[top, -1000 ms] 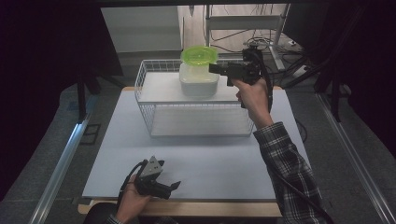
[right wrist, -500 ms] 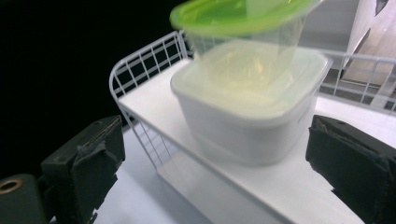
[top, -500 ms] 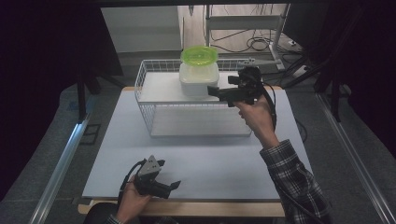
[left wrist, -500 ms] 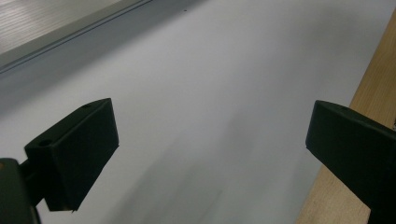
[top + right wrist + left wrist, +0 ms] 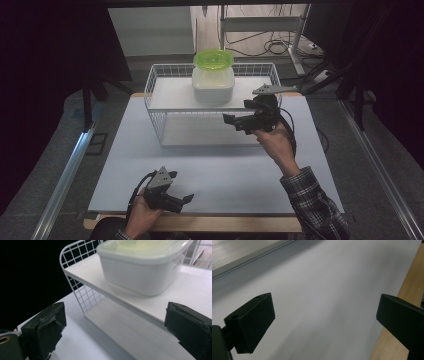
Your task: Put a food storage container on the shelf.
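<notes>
Item 1, left hand-held gripper [image 5: 186,200]: rests low over the near left part of the desk [image 5: 225,170], jaws spread wide, nothing between them. The left gripper view has only bare white surface and the wooden edge ahead. Advice: leave it parked; it has no part in the present step.

Item 2, wire rack [image 5: 155,100]: white mesh, two tiers, standing at the far middle of the desk.

Item 3, white container [image 5: 213,85]: sits on the rack's upper shelf, toward the centre, with a green lid [image 5: 213,59] lying on top of it.

Item 4, right hand-held gripper [image 5: 231,121]: held in the air just in front of the rack's right half, jaws released and empty, pointing left. In the right gripper view the container [image 5: 142,270] lies ahead and above the jaw line.

Judgement: the step appears to be a move around the container with an empty tool. To do it well, keep the jaws fully apart, stay clear of the rack's front wires, and approach level with the upper shelf, not from below.
</notes>
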`<state>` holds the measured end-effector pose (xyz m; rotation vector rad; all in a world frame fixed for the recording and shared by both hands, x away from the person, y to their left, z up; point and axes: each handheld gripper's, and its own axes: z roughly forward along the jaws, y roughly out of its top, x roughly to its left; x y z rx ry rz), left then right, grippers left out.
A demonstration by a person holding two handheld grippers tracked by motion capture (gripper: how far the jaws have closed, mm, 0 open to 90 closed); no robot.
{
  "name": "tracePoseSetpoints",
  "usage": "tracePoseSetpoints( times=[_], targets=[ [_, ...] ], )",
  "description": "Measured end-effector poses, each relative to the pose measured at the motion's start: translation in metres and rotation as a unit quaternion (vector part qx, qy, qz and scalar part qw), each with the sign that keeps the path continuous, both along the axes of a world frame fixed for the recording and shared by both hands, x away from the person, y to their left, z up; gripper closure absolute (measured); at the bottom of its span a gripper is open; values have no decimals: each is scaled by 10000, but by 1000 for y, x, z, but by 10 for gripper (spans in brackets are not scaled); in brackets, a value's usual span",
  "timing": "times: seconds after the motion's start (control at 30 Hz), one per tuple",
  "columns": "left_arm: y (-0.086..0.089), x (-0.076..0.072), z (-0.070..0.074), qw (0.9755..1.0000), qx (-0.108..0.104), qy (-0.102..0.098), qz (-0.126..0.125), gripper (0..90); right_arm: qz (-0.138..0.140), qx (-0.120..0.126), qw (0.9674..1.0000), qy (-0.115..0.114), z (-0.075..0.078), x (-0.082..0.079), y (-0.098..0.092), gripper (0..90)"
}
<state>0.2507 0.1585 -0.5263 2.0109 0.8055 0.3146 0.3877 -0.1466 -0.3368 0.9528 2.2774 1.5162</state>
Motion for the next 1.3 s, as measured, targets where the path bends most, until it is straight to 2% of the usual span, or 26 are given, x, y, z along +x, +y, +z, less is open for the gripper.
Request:
tracePoseSetpoints(
  times=[0.37, 0.77, 0.83, 1.07, 1.3],
  targets=[
    [0, 0, 0, 10000, -45, -15, -7, 13, -7, -129, 9999, -37, -26, -14, -8, 12],
    [-2, 0, -1, 10000, 78, 45, -22, 13, 31, -28, 10000, 63, -61, -24, -22, 16],
    [-2, 0, -1, 10000, 65, 42, -5, 13, 79, -119, 9998, 106, -66, -26, -24, 16],
    [-2, -1, -1, 9999, 103, 45, -15, 11, 80, -185, 9998, 10, -76, -37, -32, 14],
    [-1, -1, -1, 9999, 119, 28, 3, 11, 136, -371, 9992, -3, -89, -48, -33, 10]
  ],
)
